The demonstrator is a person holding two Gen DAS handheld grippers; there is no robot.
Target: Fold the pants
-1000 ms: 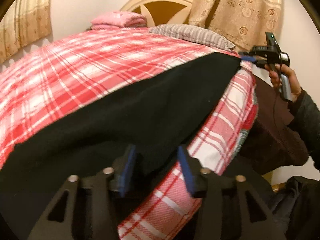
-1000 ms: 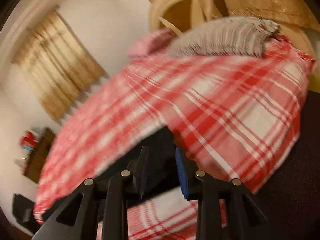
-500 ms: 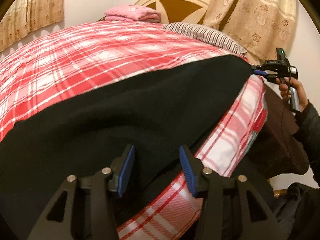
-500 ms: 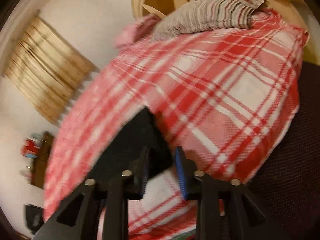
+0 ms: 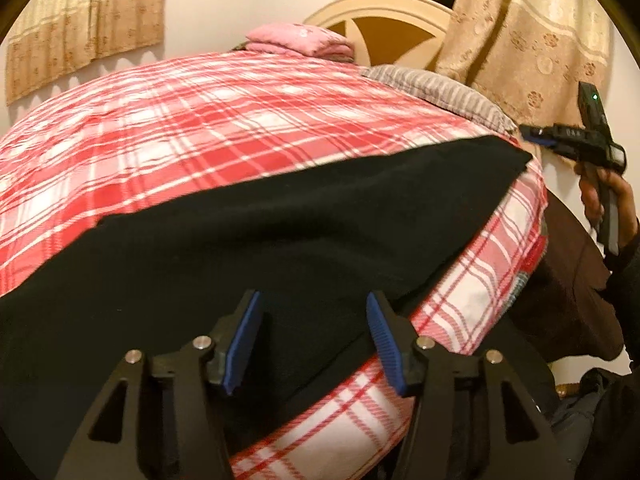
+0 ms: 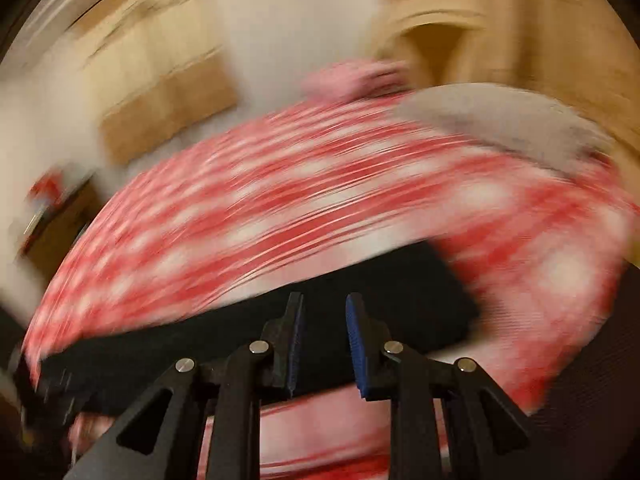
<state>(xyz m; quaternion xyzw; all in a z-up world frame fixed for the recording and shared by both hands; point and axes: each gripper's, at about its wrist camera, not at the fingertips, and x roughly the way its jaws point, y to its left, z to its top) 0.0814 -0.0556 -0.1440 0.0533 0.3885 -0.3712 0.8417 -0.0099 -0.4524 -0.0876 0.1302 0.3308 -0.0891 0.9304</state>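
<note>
Black pants lie stretched as a long band along the near edge of a bed with a red and white plaid cover. My left gripper is open, its blue pads spread just above the near end of the pants. My right gripper shows at the far right, held by a hand, just off the far corner of the pants. In the blurred right wrist view the pants lie below my right gripper, which is open with a narrow gap and holds nothing.
A grey striped pillow and a folded pink cloth lie at the head of the bed by a cream headboard. Beige curtains hang behind. A dark brown cover hangs off the bed's right side.
My right gripper has let go of the pants' far corner and is swinging quickly. My left gripper has opened wider and the pants have settled flat on the bed.
</note>
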